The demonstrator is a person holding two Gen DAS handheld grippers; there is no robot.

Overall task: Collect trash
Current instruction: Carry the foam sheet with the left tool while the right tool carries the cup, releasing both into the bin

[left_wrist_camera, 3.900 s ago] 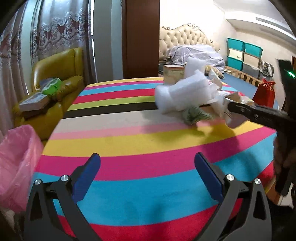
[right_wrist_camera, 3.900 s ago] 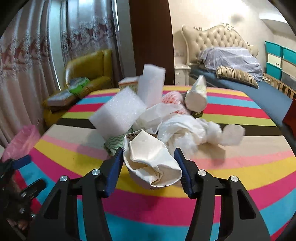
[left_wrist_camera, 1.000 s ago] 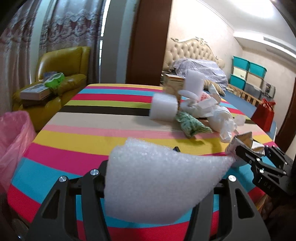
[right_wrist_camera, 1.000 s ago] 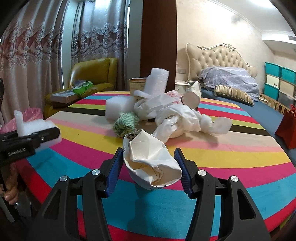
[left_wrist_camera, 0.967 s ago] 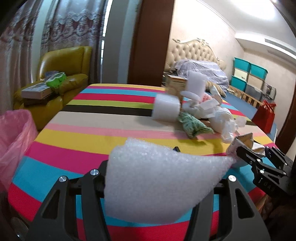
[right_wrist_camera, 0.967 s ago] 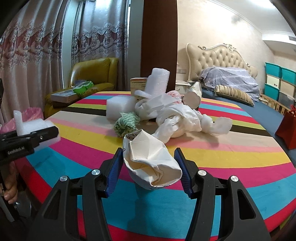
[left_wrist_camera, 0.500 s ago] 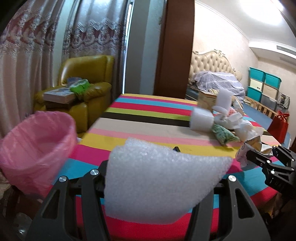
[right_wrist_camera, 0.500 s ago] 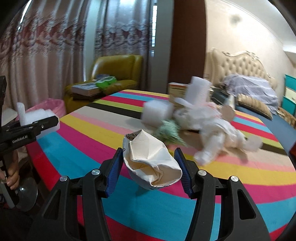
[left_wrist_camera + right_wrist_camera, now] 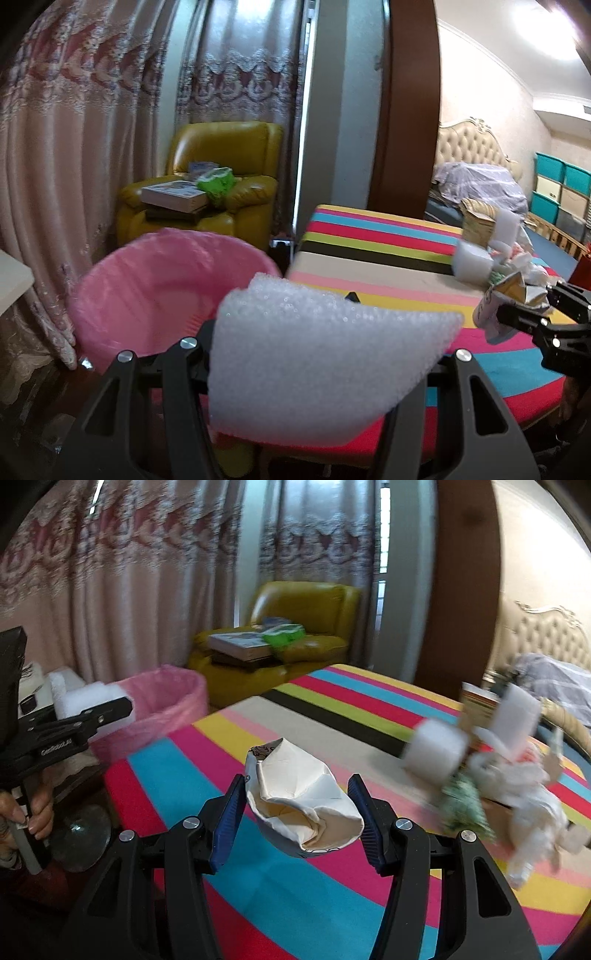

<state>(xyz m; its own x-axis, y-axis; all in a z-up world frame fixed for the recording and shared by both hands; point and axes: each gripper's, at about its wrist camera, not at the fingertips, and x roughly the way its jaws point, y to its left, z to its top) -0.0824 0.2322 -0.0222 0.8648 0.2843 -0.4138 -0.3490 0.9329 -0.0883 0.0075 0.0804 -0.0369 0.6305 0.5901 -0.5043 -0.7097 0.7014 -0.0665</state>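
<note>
Trash in both grippers, on its way to the pink bin (image 9: 122,295).

The left gripper (image 9: 314,354) squeezes a soft, bubbly white foam piece (image 9: 325,369) near the bin's open top, likely to drop it in. The right gripper (image 9: 295,812) pinches a crumpled paper cup (image 9: 299,805) over the striped table (image 9: 332,893). More scrunched trash (image 9: 517,797) waits there.
</note>
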